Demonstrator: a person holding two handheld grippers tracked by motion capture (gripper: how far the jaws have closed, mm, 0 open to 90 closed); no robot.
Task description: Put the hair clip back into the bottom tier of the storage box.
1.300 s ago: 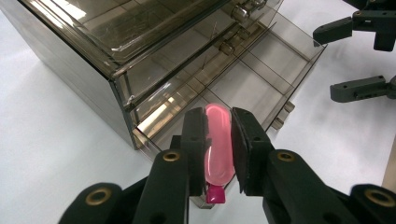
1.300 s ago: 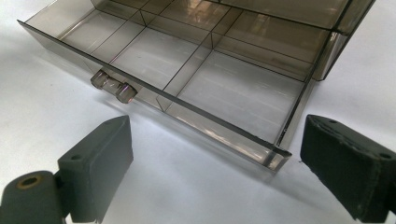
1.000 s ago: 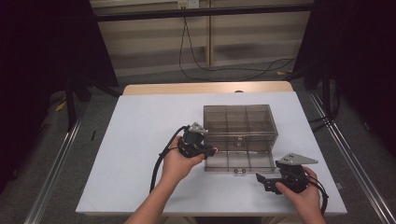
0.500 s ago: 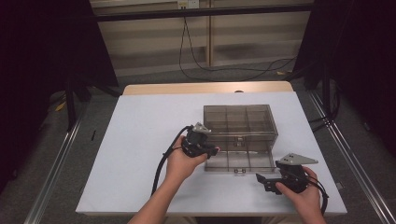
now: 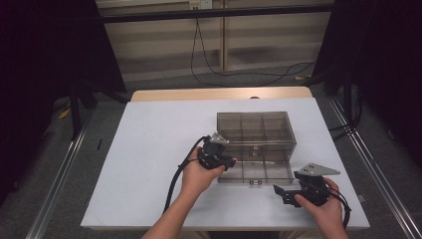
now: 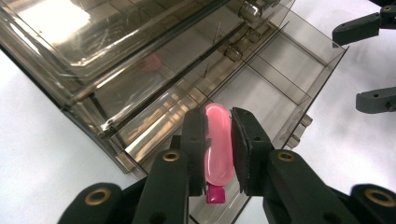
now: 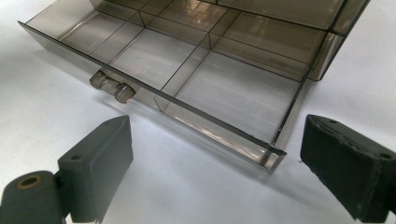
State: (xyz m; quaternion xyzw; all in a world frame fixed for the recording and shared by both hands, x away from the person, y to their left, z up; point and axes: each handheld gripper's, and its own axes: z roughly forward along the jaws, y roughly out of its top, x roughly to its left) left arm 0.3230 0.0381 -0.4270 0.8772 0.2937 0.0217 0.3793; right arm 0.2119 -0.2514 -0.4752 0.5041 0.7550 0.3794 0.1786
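1 pink capsule (image 6: 218, 148), 1 drawer (image 7: 187, 70), 2 grippers.

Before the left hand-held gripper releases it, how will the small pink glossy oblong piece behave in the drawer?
The pink glossy oblong piece looks smooth and rounded, so it may slip or roll a little. It seems light. The compartment walls of the smoky transparent plastic drawer would probably stop it.

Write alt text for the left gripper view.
Two black fingers grip a pink oblong capsule over the open drawer of a smoky clear plastic organizer box on a white table; the other gripper shows at right.
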